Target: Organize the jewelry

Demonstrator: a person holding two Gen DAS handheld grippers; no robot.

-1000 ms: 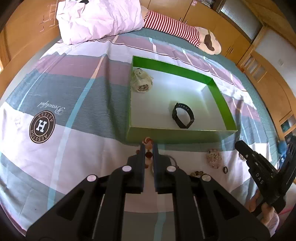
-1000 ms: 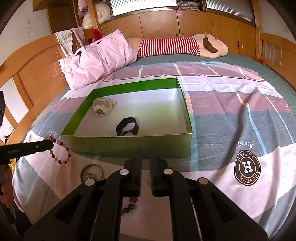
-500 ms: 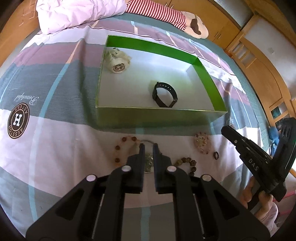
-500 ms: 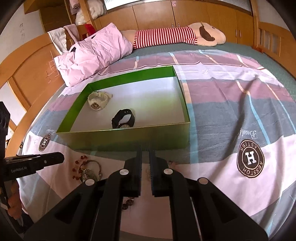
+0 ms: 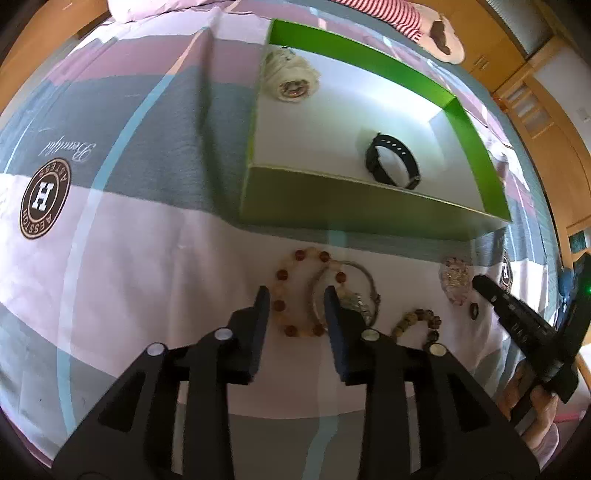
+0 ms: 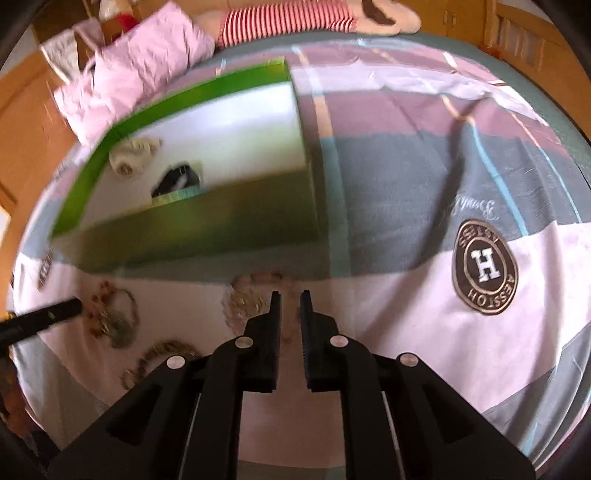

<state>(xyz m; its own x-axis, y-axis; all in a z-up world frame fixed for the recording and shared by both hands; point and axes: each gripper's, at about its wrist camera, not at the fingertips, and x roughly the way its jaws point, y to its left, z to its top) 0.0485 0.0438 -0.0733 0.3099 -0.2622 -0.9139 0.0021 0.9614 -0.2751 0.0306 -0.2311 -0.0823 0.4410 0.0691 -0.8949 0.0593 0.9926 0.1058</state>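
Note:
A green box (image 5: pixel 354 214) lies on the bed with a cream watch (image 5: pixel 290 79) and a black watch (image 5: pixel 393 168) inside. In front of it lie a red bead bracelet (image 5: pixel 299 295), a silver bangle (image 5: pixel 347 291), a brown bead bracelet (image 5: pixel 417 325), a crystal bracelet (image 5: pixel 456 282) and a small ring (image 5: pixel 474 311). My left gripper (image 5: pixel 295 299) is open, its fingers straddling the red bead bracelet. My right gripper (image 6: pixel 290 299) is slightly open and empty, low over the bedspread beside a blurred bracelet (image 6: pixel 247 299). The box (image 6: pixel 199 225) also shows there.
A pink pillow (image 6: pixel 125 70) and a striped plush toy (image 6: pixel 295 14) lie at the head of the bed. Round logo patches (image 5: pixel 44 199) mark the bedspread. Wooden bed frame and cupboards surround it.
My left gripper lowered the red bead bracelet onto the bedspread and opened, letting it go. My right gripper moved forward and down toward the jewelry and opened slightly.

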